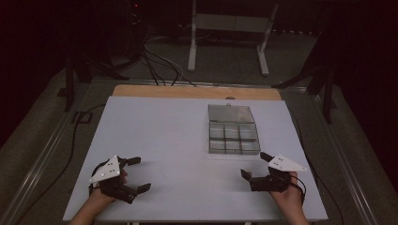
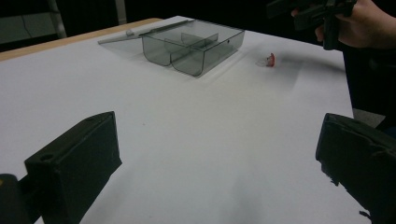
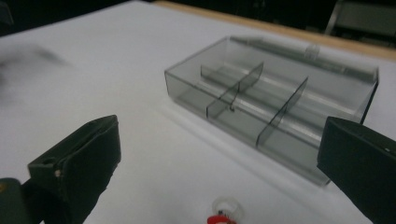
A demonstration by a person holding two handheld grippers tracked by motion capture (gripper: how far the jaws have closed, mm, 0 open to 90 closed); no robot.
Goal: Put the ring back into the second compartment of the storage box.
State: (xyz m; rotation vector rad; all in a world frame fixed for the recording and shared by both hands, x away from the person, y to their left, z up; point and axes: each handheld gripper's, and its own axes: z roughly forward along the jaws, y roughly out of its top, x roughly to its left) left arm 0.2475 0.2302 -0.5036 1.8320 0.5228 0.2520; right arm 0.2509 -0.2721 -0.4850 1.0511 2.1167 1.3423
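A clear grey compartment box [image 1: 233,135] sits right of centre on the white table [image 1: 159,136], its lid [image 1: 231,113] folded open behind it. In the gripper views the box [image 2: 191,46] [image 3: 266,102] shows empty sections. A small red-and-white object [image 2: 270,59] [image 3: 223,213] lies on the table just in front of the box. My right gripper [image 1: 254,165] [image 3: 219,163] is open, the small object low between its jaws and not touched. My left gripper [image 1: 141,173] [image 2: 215,158] is open over bare table at the near left. The right gripper [image 2: 308,9] also appears far off.
A wooden strip [image 1: 197,91] runs along the table's far edge. Beyond it a white metal stand [image 1: 230,28] and cables [image 1: 159,65] sit on the dark floor. The table's middle and left are bare white surface.
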